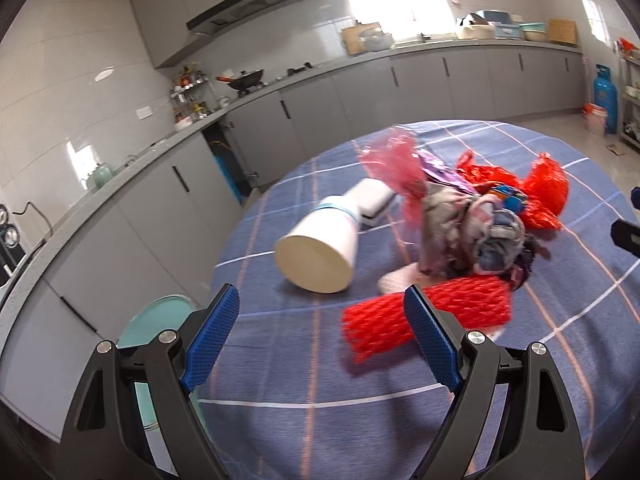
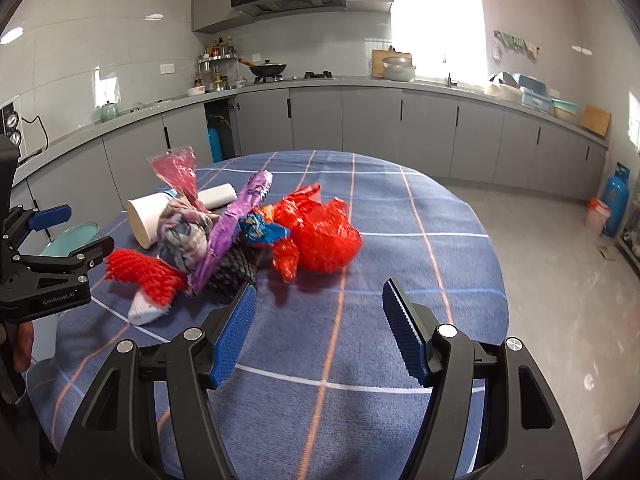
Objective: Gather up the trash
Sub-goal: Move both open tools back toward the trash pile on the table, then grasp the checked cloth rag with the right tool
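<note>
Left wrist view shows our left gripper [image 1: 320, 332] spread and empty, right gripper [image 2: 318, 330] likewise, so we should approach the red foam net [image 1: 424, 320] at four o'clock, straddling it squarely.

On the table [image 2: 400, 216], toward its left edge: one paper cup [image 2: 146, 216], one white box [image 2: 218, 194], two red foam nets [image 1: 424, 316] [image 2: 140, 274], one red plastic bag [image 2: 324, 236], one purple wrapper [image 2: 240, 220], one pink wrapper [image 2: 176, 172].
</note>
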### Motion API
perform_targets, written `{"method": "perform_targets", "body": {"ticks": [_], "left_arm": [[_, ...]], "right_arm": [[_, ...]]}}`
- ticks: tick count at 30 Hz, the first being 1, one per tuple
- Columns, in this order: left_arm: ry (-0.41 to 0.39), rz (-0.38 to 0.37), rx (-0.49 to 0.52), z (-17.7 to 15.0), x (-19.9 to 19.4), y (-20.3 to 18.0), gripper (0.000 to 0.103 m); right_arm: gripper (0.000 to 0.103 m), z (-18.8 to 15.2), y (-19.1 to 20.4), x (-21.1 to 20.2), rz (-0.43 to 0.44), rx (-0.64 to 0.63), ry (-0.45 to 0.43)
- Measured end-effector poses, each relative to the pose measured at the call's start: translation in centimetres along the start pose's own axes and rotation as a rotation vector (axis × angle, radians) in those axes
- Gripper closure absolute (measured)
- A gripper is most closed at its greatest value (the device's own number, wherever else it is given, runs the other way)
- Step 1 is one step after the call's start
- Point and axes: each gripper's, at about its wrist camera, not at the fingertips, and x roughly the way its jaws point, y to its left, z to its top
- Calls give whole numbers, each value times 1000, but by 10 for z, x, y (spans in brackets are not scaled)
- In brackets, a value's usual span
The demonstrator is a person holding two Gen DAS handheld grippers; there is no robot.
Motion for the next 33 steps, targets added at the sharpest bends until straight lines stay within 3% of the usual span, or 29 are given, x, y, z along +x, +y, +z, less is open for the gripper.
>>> {"method": "perform_targets", "body": {"ticks": [7, 9, 12, 14, 16, 27, 29, 30, 31, 32, 33], "left_arm": [[30, -75, 23, -3, 10, -15, 21], [38, -95, 32, -5, 12, -18, 26], [64, -138, 35, -8, 17, -21, 47], [78, -176, 43, -10, 18, -24, 83], [85, -194, 44, -11, 17, -26, 102], [-1, -137, -22, 4, -8, 12, 101], [5, -102, -41, 5, -3, 22, 90], [12, -76, -53, 3, 0, 26, 78], [18, -54, -73, 3, 4, 31, 44], [19, -35, -87, 3, 7, 35, 32], [21, -11, -96, 2, 9, 38, 32]], "right_arm": [[38, -1, 2, 4, 6, 7, 5], [38, -1, 3, 7, 9, 9, 9], [38, -2, 6, 11, 11, 5, 13], [38, -2, 8, 13, 11, 5, 15], [38, -1, 9, 14, 14, 8, 13], [38, 19, 28, 13, 57, 2, -27], [38, 25, 38, 16, 73, -7, -35], [38, 28, 42, 18, 80, -11, -35], [37, 31, 47, 20, 88, -17, -40], [37, 34, 54, 23, 97, -27, -44], [37, 36, 60, 26, 102, -38, -43]]}}
